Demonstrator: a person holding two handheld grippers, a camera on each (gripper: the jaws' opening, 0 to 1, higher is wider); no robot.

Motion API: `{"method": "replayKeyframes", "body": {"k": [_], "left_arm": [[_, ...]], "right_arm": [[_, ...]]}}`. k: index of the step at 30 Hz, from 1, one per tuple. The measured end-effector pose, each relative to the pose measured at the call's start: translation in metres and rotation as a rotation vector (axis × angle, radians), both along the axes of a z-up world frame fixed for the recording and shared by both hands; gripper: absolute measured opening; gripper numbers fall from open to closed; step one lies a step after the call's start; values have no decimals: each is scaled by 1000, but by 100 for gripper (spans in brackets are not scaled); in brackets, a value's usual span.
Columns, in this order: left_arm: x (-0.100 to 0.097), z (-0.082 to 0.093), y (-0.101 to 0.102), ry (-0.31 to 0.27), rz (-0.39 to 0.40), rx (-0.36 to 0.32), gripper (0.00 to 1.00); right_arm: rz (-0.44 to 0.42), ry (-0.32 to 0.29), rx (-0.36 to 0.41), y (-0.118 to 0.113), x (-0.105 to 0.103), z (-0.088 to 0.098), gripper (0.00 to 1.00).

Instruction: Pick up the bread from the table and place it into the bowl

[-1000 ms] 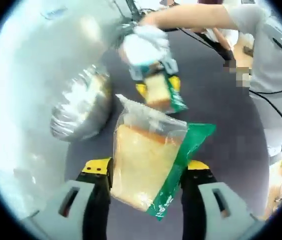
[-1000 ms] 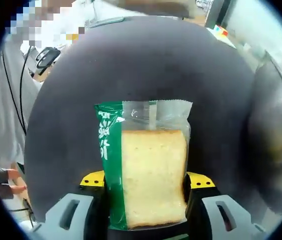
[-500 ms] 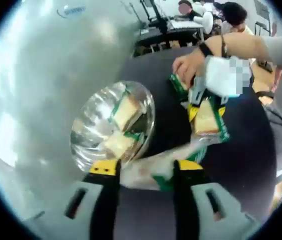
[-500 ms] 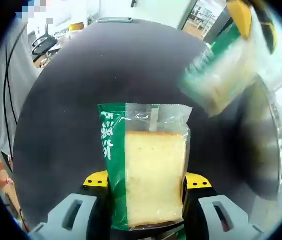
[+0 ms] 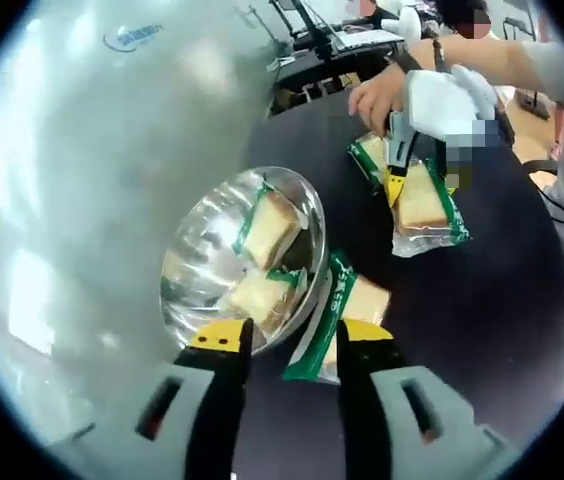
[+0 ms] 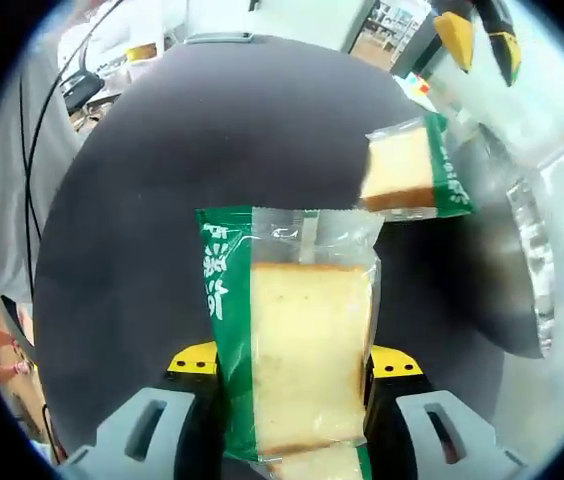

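Two packets of bread already lie inside the steel bowl point(image 5: 237, 255), one point(image 5: 270, 228) toward the far wall and another point(image 5: 260, 297) nearer the front rim, so part of the job looks done; the bowl sits on the dark round table point(image 5: 482, 320) by its edge, close to a pale wall

A third packet point(image 5: 347, 312), clear wrap with a green strip, rests just outside the bowl, leaning against or touching its rim, in front of the left gripper point(image 5: 287, 345); from the left gripper view I cannot tell whether the yellow-tipped jaws pinch it or have let it go, as the green edge runs down between them and the jaws stand a little apart; in the right gripper view the same packet point(image 6: 407, 172) shows tilted near the bowl's rim, with the left gripper's yellow tips above it and seemingly apart from it, which makes me think it has dropped short of the bowl, though that is a guess

The right gripper point(image 6: 294, 365) has its jaws closed on a fourth packet point(image 6: 297, 345), held upright over the table and well short of the bowl point(image 6: 527, 250); in the left gripper view that gripper point(image 5: 399, 180) hangs over the far side of the table in a gloved hand point(image 5: 437, 95), with what seems a further packet point(image 5: 370, 155) lying just beside it

As I judge it, two are in, one sits at the rim and needs nudging or lifting in, one is in the air to be carried across, and perhaps one more waits on the table
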State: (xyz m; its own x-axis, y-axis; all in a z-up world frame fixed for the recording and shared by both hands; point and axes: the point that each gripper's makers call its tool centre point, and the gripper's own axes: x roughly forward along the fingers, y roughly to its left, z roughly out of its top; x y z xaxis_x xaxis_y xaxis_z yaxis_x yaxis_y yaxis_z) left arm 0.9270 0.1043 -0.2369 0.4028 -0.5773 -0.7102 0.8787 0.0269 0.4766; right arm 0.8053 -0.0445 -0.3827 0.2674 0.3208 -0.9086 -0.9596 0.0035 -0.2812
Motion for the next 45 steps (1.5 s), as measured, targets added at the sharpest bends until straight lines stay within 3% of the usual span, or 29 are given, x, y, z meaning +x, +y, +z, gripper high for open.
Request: {"method": "replayKeyframes", "body": {"k": [4, 7, 11, 16, 19, 21, 23, 26, 31, 34, 37, 41, 45], "left_arm": [[-14, -2, -2, -14, -33, 14, 30], [-28, -6, -1, -40, -75, 20, 30], [-41, -16, 7, -51, -100, 25, 30], [-50, -35, 24, -66, -109, 39, 30], [-54, -43, 39, -54, -81, 38, 30], [-56, -47, 46, -53, -70, 36, 30], [-59, -51, 56, -48, -53, 28, 30], [-65, -49, 63, -84, -40, -5, 29], [-86, -53, 70, -90, -44, -61, 29], [-96, -61, 76, -85, -40, -75, 29], [-98, -69, 84, -96, -28, -73, 29], [-103, -78, 89, -80, -19, -75, 29], [-106, -87, 90, -64, -23, -67, 29]], "right_arm": [[-26, -43, 6, -10, 9, 23, 49], [-43, -122, 19, -16, 20, 55, 49], [-80, -209, 41, -20, 54, 96, 49], [-99, -467, 10, -21, 113, 137, 49], [-114, -547, 19, -14, 136, 150, 49], [-130, -524, 35, -7, 147, 149, 50], [-133, -526, 41, 7, 135, 145, 50], [-128, -578, -1, 12, 165, 148, 50], [-134, -601, -27, 23, 189, 141, 50], [-105, -668, -50, 29, 213, 140, 52], [-104, -672, -41, 36, 221, 136, 71], [-77, -658, -29, 38, 217, 132, 61], [-74, -619, -38, 29, 207, 129, 61]]}}
